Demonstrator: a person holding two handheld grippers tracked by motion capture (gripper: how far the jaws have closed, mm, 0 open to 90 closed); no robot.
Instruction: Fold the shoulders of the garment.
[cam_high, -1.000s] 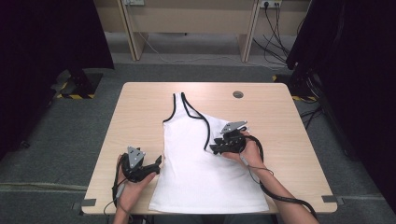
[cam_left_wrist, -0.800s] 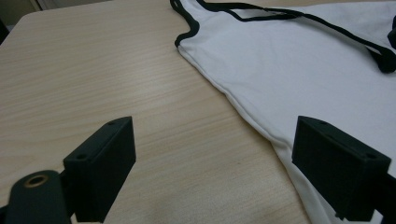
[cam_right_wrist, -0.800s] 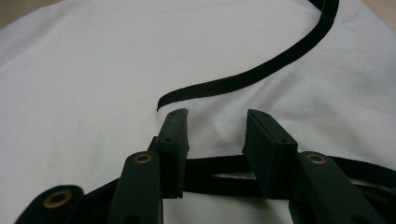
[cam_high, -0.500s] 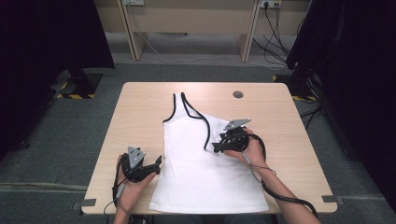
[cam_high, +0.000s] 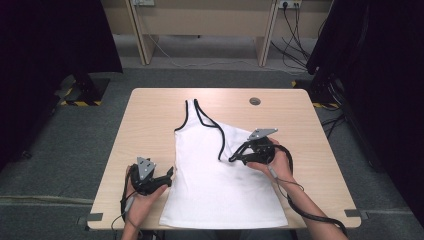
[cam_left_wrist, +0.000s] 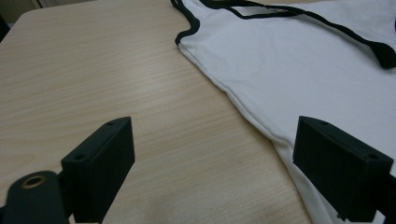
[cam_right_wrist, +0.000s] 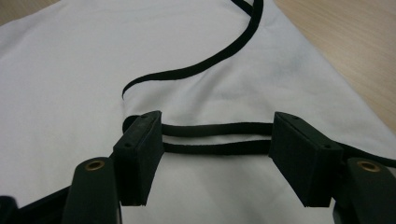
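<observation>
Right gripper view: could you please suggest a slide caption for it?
Open right tool poised over the black-trimmed strap of a white sleeveless top on a wooden table.

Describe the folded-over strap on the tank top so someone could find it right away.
On the wooden table lies a white tank top. Its folded strap lies across the chest between the right gripper's open jaws: a doubled black-trimmed band, while the other strap lies flat.

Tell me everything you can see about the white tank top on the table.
The tank top is white, soft-looking cloth with black trim. It lies flat on the wooden table, hem toward the person. One strap is folded down over the body. The right gripper has just been opening above that strap; the left gripper waits, open, beside its edge.
</observation>
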